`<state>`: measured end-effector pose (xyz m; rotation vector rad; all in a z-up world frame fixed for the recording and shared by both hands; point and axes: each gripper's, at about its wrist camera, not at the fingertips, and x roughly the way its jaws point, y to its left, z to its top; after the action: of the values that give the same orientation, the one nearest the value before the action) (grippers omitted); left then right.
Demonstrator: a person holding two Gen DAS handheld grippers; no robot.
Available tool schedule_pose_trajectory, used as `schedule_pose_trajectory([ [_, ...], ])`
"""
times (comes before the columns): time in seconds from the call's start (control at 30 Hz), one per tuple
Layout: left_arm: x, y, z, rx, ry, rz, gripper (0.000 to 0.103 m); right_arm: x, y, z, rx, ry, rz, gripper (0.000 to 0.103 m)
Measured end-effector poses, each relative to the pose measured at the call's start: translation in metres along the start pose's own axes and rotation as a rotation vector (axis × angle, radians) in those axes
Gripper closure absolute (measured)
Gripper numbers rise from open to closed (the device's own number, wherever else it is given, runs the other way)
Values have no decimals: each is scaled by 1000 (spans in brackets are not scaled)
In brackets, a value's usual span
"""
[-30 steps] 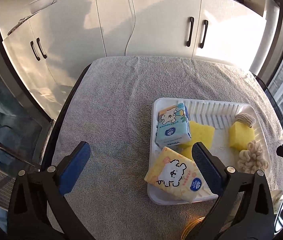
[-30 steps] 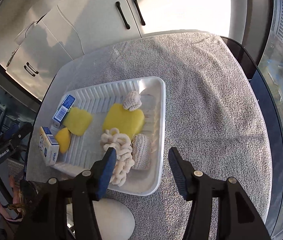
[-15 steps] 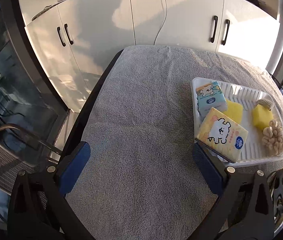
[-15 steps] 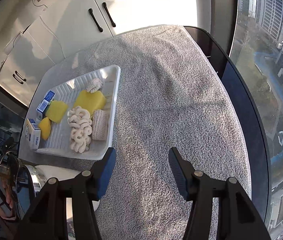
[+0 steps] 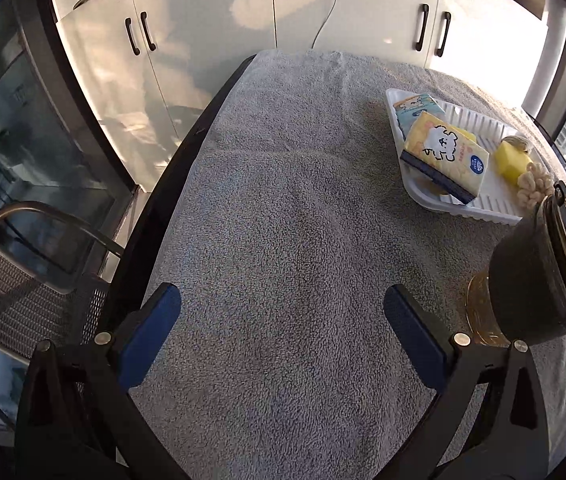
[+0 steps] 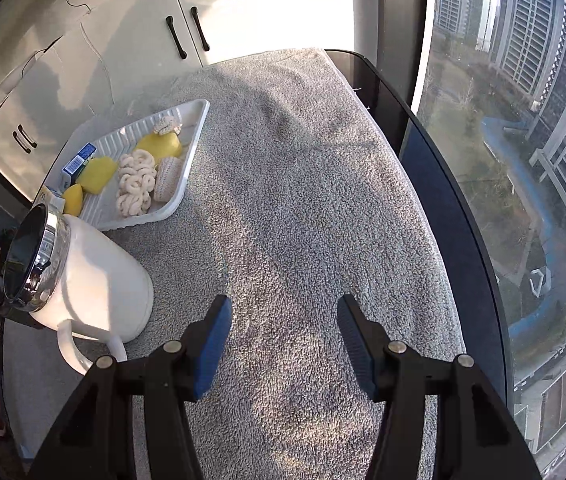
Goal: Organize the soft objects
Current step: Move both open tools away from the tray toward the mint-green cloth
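Across the upper right of the left wrist view sits the white tray (image 5: 407, 176), resting on the grey towel (image 5: 291, 220). It holds a yellow tissue pack (image 5: 445, 154) leaning over a blue tissue pack (image 5: 415, 110), with a yellow sponge (image 5: 513, 160) and a cream knitted piece (image 5: 531, 188) further right. In the right wrist view the same tray (image 6: 193, 148) lies at upper left, showing two more yellow sponges (image 6: 97, 170) beside the knitted loops (image 6: 135, 184) and a ribbed cream roll (image 6: 167, 178).

I hold both tools clear of the load. My left gripper (image 5: 281, 322) has its jaws spread wide with nothing between them; my right gripper (image 6: 283, 338) is likewise parted and empty. Both hang over bare towel at the bottom of their frames, well apart from the tray.

I see no soft item outside the tray, so I judge the sorting essentially done and the step in hand a clean withdrawal.

To do it well, I keep the jaws apart and low over the towel without snagging its pile. Hazards: a white mug (image 6: 95, 280) at lower left of the right view, and a dark jar (image 5: 539, 280) at right of the left view, close to my left gripper's right finger. I steer wide of both. The yellow pack looks propped, not flat; I avoid jolting the tray.
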<state>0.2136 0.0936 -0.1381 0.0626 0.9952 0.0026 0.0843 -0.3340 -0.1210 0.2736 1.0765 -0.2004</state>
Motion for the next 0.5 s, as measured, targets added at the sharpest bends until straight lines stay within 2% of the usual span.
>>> schedule_pose_trajectory([
  [0.17,-9,-1,-32,36,1,27,0,-13,6,-33,-32,-5,-21,45],
  [0.5,-32,-19,-84,98,41,-45,0,-34,28,-96,-93,-3,18,41],
])
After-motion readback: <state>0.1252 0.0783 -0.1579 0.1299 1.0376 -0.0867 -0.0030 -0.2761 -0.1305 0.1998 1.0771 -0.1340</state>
